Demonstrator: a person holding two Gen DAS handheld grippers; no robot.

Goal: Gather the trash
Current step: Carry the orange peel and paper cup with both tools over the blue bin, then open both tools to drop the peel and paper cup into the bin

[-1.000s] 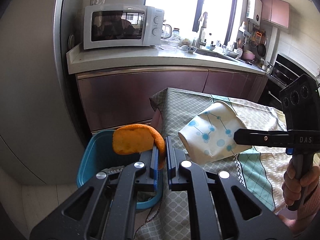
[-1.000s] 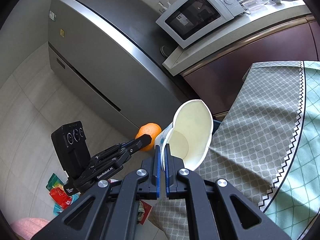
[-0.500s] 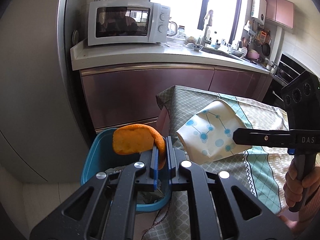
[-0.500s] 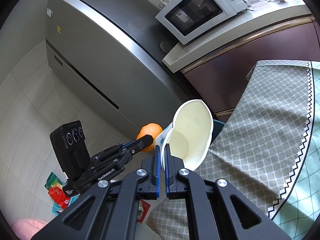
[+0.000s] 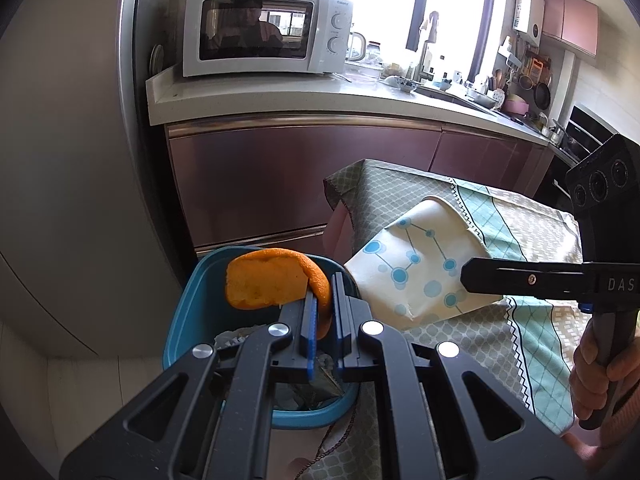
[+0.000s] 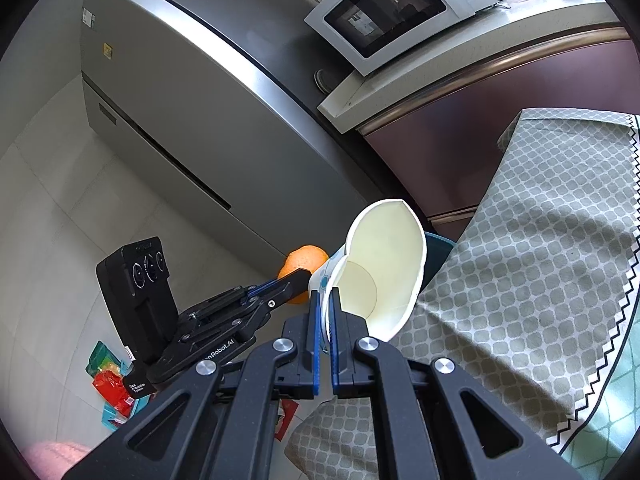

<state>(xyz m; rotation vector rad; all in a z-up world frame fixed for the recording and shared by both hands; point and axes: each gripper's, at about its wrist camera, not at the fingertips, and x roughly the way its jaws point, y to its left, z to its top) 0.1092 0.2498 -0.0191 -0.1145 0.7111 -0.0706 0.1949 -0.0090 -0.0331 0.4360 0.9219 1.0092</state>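
the right gripper pinches a squashed paper cup; the left gripper holds an orange peel beside it.

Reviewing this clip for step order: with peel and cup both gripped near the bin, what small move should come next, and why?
Probably open the left gripper: its orange peel already hangs over the open blue bin, so it should fall in. The right gripper has its squashed paper cup beside the bin, above the tablecloth.
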